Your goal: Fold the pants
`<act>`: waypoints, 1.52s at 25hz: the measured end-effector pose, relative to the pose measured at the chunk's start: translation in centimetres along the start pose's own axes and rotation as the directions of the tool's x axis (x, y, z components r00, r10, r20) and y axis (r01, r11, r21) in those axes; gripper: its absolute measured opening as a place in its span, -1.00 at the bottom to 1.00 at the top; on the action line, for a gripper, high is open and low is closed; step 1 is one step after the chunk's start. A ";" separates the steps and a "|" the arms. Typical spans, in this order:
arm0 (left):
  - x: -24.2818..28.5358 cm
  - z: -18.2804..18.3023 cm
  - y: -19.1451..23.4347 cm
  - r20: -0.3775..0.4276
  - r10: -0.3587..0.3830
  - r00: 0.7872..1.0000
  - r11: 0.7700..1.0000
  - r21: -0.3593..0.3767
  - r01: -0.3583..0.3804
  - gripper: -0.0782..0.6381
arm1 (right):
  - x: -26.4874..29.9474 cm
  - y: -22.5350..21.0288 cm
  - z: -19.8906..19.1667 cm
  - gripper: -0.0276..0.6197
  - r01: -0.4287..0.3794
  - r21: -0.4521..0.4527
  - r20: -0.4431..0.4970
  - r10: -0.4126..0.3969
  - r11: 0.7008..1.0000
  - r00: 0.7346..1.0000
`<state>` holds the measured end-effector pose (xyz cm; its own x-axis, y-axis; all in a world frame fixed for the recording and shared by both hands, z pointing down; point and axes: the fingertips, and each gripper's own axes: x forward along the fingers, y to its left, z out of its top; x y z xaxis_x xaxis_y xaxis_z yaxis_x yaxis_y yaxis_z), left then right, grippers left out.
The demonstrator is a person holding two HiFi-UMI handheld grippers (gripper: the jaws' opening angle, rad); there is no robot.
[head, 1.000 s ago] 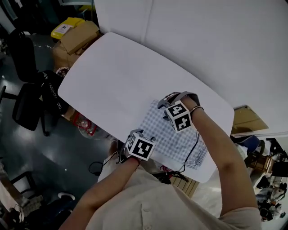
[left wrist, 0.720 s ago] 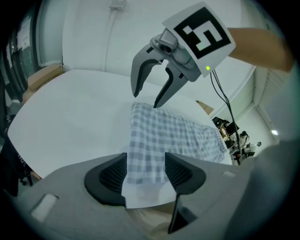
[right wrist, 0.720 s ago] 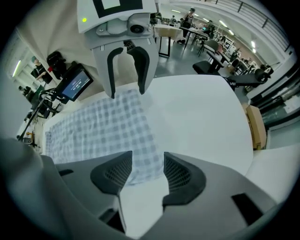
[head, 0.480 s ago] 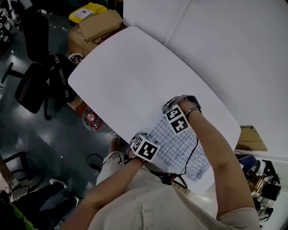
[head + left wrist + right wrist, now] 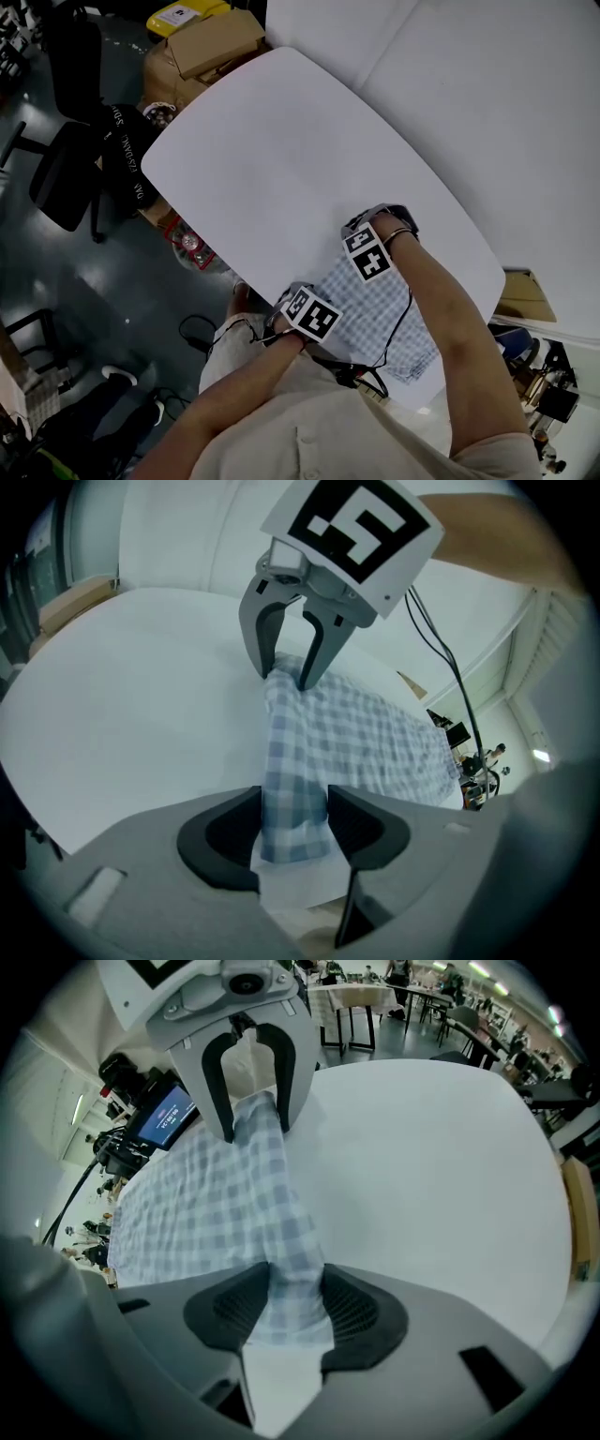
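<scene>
Blue-and-white checked pants (image 5: 380,314) lie on the near right part of the white table (image 5: 281,159). My left gripper (image 5: 289,302) holds their edge at the table's near rim, with cloth pinched between its pads (image 5: 293,822). My right gripper (image 5: 362,223) holds the same edge farther in, and its jaws have just been closing on the fabric between them (image 5: 292,1309). Each gripper shows in the other's view: the right gripper (image 5: 289,672) and the left gripper (image 5: 255,1115), both clamped on the cloth. The checked fabric (image 5: 375,733) stretches in a strip between them.
A black office chair (image 5: 66,178) stands on the floor left of the table. Cardboard boxes (image 5: 211,42) sit beyond the table's far left end. A black cable (image 5: 398,323) trails from the right gripper across the pants. A white wall runs along the right.
Both grippers have sunk toward the table with the pants' edge in them. The head view has shifted slightly, showing more of the table.
</scene>
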<state>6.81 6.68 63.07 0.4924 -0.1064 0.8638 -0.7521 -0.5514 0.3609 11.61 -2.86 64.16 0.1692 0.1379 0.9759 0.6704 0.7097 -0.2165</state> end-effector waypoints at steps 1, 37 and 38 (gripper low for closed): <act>0.0 0.0 0.1 -0.004 0.007 1.000 1.000 0.004 -0.007 -0.15 | 0.0 -0.1 0.0 -0.32 -0.003 0.004 0.006 0.003 1.000 1.000; -11.4 21.9 27.7 -0.001 0.228 0.974 0.780 0.598 -0.182 -0.68 | -15.1 -23.2 -10.4 -0.73 0.478 0.573 -0.004 -0.581 0.666 0.814; -12.1 23.2 28.3 0.020 0.248 0.968 0.757 0.619 -0.207 -0.68 | -16.0 -23.9 -11.0 -0.73 0.506 0.577 -0.019 -0.609 0.641 0.793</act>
<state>-10.27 -26.82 54.72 0.2987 -0.2561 0.9193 -0.4002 -0.9082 -0.1230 0.78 -29.65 53.41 -0.2603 -0.3356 0.9053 0.0984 0.9236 0.3706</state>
